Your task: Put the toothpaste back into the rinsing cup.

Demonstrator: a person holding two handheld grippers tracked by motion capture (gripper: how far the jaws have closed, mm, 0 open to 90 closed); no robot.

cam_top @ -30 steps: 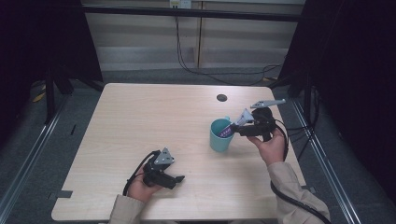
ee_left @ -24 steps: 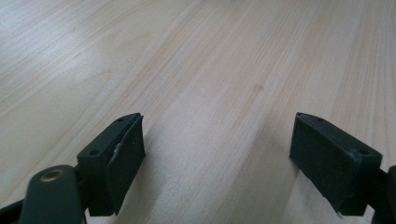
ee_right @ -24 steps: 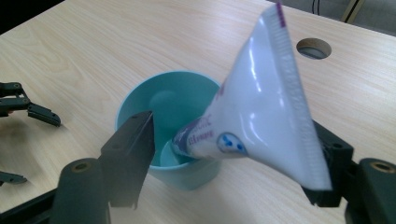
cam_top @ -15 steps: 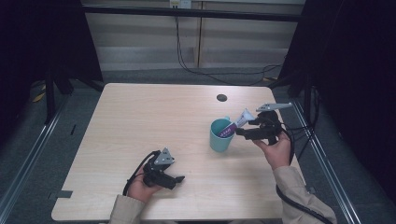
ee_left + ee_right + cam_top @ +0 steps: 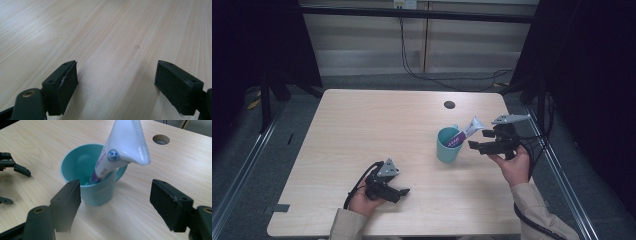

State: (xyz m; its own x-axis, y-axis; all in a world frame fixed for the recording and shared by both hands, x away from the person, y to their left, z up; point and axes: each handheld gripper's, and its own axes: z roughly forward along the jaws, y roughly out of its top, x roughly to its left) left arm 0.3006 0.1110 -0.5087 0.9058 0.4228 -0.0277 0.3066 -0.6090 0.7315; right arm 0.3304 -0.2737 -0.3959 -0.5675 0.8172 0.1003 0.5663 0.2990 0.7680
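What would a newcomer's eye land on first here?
Probably the teal cup right of the table's middle, with a white toothpaste tube leaning out of it. Next, the open right gripper just beside the cup, and the open left gripper resting near the front edge.

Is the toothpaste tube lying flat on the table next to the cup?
No, the toothpaste tube stands tilted inside the teal cup, its crimped end sticking up above the rim.
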